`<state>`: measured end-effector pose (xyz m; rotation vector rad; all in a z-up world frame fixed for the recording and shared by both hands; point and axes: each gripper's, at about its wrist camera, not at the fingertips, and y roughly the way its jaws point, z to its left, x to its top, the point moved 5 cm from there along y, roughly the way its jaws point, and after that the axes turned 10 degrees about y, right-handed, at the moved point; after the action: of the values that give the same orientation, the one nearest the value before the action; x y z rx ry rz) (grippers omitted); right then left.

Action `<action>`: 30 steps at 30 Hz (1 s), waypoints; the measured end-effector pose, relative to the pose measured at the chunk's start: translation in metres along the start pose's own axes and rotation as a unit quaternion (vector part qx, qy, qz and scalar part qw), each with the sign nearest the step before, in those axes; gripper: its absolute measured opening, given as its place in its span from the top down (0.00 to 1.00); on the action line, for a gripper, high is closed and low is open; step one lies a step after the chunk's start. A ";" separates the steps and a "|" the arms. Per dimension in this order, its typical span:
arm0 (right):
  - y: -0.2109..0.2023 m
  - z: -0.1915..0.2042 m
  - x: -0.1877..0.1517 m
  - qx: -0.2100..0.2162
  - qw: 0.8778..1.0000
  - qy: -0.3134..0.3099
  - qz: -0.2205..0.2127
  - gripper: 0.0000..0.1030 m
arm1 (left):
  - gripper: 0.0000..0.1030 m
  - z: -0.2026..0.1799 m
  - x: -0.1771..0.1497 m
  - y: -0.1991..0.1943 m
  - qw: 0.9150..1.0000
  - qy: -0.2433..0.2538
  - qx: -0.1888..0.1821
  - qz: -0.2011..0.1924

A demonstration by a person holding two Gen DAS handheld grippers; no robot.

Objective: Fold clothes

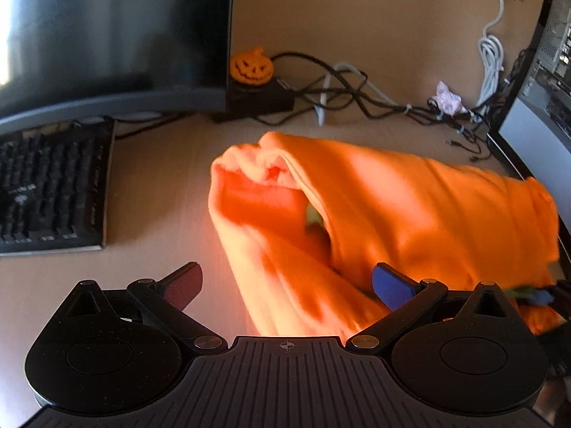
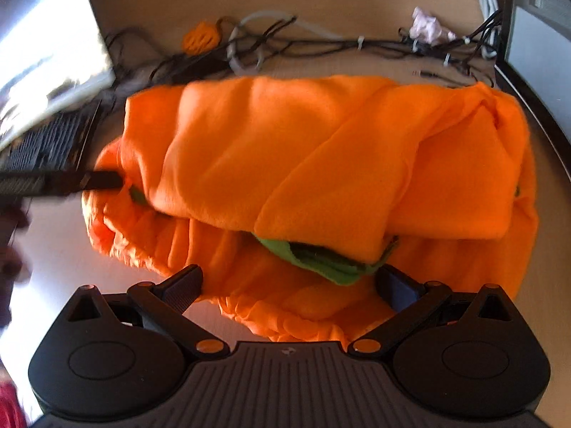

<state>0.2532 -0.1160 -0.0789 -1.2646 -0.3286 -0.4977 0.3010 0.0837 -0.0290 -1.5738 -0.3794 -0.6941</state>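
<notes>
The orange garment (image 2: 321,164) lies bunched on the desk (image 1: 160,192), its long axis running left to right, with a green lining (image 2: 321,260) peeking out at its near edge. The right gripper (image 2: 289,285) is spread wide and empty, that near edge lying between its fingers (so it looks the nearer one). The left gripper (image 1: 285,285) is likewise spread, holding nothing, at the garment's left end.

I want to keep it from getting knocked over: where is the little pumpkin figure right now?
In the left wrist view the pumpkin figure sits on a black box at the desk's back, just right of the monitor, behind the orange garment.
</notes>
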 end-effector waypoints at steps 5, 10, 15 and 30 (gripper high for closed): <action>-0.007 -0.008 0.003 -0.015 0.999 0.037 0.022 0.00 | 0.00 -0.009 -0.014 0.007 0.999 0.006 -0.029 0.022; 0.004 -0.003 0.030 -0.045 0.998 0.021 0.029 0.00 | 0.00 -0.017 -0.011 -0.006 1.000 0.017 -0.016 0.003; -0.024 0.020 0.144 0.015 0.991 0.054 -0.123 0.00 | 0.00 -0.012 0.015 -0.028 0.999 0.006 -0.005 -0.035; 0.011 -0.044 0.091 0.022 0.988 0.137 -0.065 0.00 | 0.00 -0.055 0.044 0.022 0.993 0.013 -0.115 -0.003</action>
<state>0.3351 -0.1717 -0.0545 -1.1190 -0.1892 -0.7634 0.3367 0.0198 -0.0180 -1.7787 -0.2916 -0.7836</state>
